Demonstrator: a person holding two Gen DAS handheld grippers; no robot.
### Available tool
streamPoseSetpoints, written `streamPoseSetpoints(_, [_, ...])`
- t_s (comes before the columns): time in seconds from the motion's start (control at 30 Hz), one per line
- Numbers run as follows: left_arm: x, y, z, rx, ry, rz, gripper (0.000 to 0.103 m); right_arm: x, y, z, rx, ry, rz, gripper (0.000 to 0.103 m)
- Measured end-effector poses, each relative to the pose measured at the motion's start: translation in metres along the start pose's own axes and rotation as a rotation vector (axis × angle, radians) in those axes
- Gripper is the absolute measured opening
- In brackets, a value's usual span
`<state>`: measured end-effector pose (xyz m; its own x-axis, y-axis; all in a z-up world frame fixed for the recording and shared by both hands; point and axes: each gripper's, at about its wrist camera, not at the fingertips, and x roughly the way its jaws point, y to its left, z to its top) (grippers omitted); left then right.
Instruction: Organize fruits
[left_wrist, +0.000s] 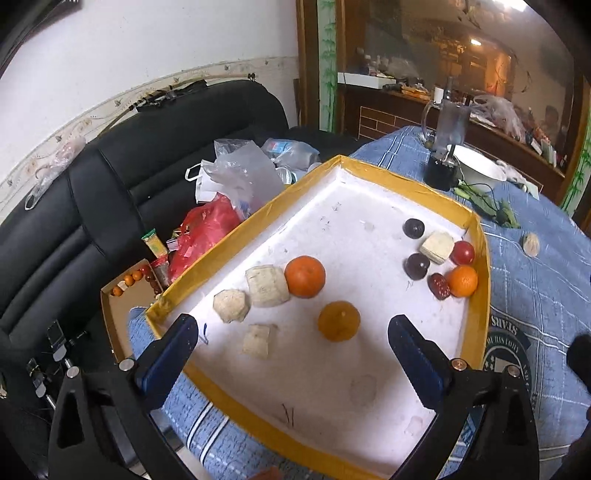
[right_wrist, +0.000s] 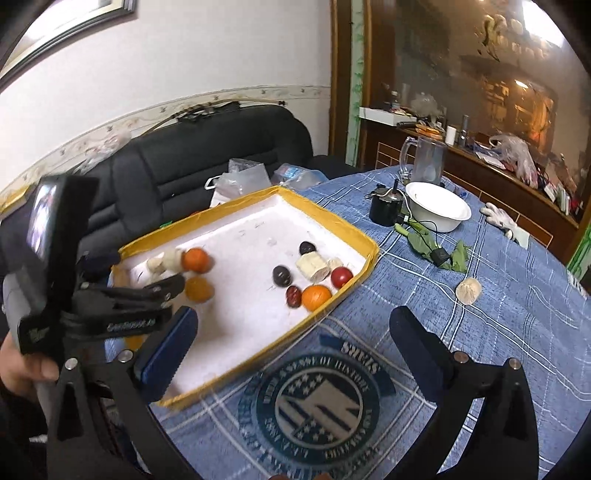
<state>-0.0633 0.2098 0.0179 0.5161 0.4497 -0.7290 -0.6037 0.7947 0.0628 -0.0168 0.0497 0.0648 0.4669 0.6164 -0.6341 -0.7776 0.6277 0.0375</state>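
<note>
A shallow tray (left_wrist: 424, 188) with a yellow rim and white floor sits on the table (left_wrist: 535, 280) under a blue plaid cloth. In the left wrist view its fruits form two clusters. Left of centre lie three pale peeled chunks (left_wrist: 266, 285), a bright orange (left_wrist: 305, 276) touching one chunk, and a duller yellow-orange fruit (left_wrist: 339, 320) just below. At the right rim sit two dark plums (left_wrist: 417, 265), a pale block (left_wrist: 438, 246), a red tomato (left_wrist: 463, 252), a red date (left_wrist: 439, 285) and a small orange (left_wrist: 461, 281).

The left gripper (left_wrist: 291, 343) hangs over the tray's near end, jaws wide and empty; the yellow-orange fruit lies between them, slightly ahead. The right gripper (right_wrist: 291, 343), jaws also wide and empty, is over the cloth's printed emblem (right_wrist: 317, 402), right of the tray; a pale round thing (right_wrist: 468, 290) lies on the cloth upper right of it.
</note>
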Motion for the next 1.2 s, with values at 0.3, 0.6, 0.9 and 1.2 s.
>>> streamPoseSetpoints(0.3, [-0.024,0.006,-0.006,-0.024,-0.025,-0.027,0.103,-0.027,0.008,-0.016,-0.029,-0.013,-0.004,0.103])
streamPoseSetpoints(0.6, [-0.038,0.000,-0.015,-0.008,-0.028,-0.043,0.103,-0.036,0.013,-0.020,-0.019,-0.024,-0.003,0.103])
streamPoseSetpoints(0.9, [-0.042,0.003,-0.018,-0.015,-0.033,-0.045,0.103,-0.030,0.008,-0.025,0.007,0.002,-0.017,0.103])
streamPoseSetpoints(1.2, [-0.036,0.003,-0.014,-0.017,-0.021,-0.035,0.103,-0.023,0.004,-0.025,0.009,0.009,-0.006,0.103])
